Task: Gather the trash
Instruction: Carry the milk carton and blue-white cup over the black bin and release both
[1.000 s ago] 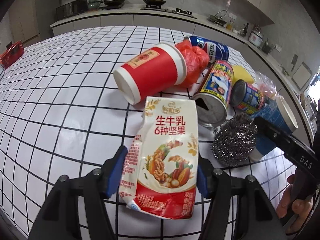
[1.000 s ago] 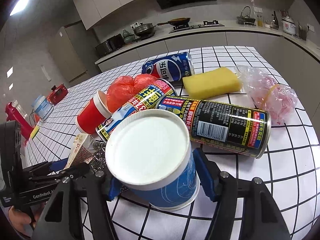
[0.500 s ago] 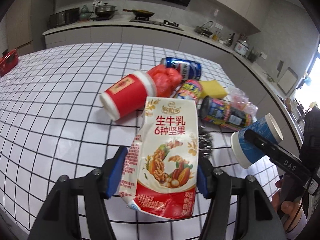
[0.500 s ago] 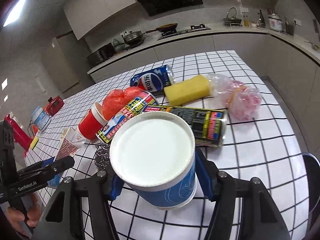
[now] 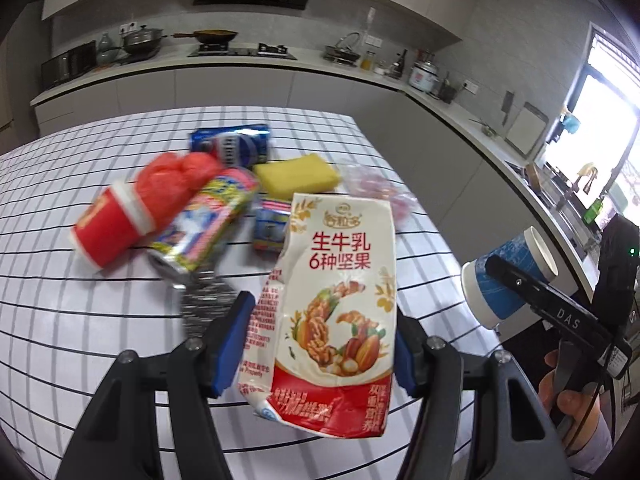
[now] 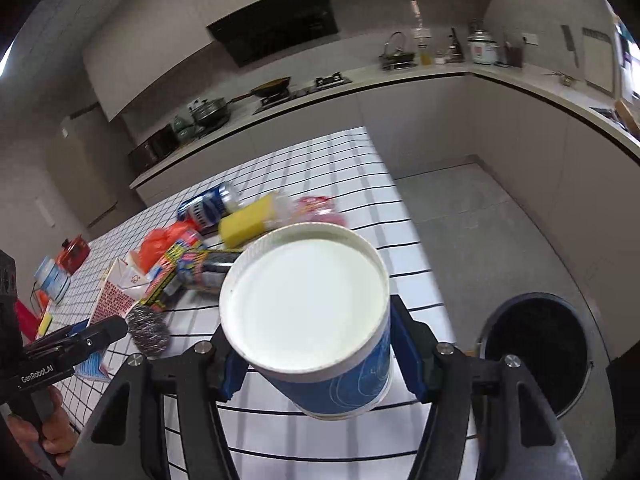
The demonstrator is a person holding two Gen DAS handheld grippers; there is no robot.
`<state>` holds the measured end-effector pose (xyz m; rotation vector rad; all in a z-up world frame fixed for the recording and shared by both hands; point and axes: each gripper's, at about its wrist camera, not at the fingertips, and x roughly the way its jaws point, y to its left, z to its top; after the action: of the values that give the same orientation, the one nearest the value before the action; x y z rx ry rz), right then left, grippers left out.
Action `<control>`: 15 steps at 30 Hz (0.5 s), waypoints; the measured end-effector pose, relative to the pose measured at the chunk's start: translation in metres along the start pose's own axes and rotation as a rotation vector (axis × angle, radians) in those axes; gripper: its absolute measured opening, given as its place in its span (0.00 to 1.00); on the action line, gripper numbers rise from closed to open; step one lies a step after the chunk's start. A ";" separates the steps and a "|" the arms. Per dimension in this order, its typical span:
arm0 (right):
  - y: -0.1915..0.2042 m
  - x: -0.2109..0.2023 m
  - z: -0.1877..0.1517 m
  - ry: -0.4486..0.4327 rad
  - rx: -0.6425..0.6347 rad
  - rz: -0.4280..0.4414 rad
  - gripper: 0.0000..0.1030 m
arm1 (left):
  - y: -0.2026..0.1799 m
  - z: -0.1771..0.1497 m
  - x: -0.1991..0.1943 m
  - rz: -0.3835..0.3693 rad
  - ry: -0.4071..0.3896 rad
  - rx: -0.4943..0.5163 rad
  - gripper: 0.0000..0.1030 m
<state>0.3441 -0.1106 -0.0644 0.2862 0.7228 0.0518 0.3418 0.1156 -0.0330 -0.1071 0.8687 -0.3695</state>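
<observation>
My left gripper (image 5: 322,340) is shut on a white and red milk carton (image 5: 336,304) and holds it above the gridded table (image 5: 80,320). My right gripper (image 6: 320,360) is shut on a blue paper cup (image 6: 320,344) with a white base, held above the table's right edge; the cup also shows in the left wrist view (image 5: 504,276). A round black trash bin (image 6: 536,340) stands on the floor to the right of the table. On the table lie a red cup (image 5: 108,228), a red bag (image 5: 180,172), several cans (image 5: 204,224) and a clear bag (image 5: 372,184).
A yellow sponge (image 5: 296,174) and a steel scourer (image 6: 148,332) lie among the trash. Kitchen counters (image 6: 400,80) run along the back and right walls. Grey floor (image 6: 480,220) lies between table and counters.
Both grippers have lifted their loads off the table and pulled back toward the table's right edge. The trash bin has come into the right wrist view.
</observation>
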 end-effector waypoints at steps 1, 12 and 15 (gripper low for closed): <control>-0.020 -0.006 0.001 -0.007 0.013 -0.011 0.62 | -0.012 0.001 0.005 -0.006 0.002 0.007 0.61; -0.221 -0.022 -0.001 0.058 0.113 -0.110 0.62 | -0.169 0.008 0.083 -0.095 0.097 0.062 0.61; -0.266 -0.009 -0.009 0.104 0.127 -0.127 0.62 | -0.207 0.004 0.109 -0.115 0.142 0.079 0.61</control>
<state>0.3173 -0.3650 -0.1385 0.3602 0.8481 -0.1007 0.3522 -0.1166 -0.0603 -0.0576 0.9892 -0.5231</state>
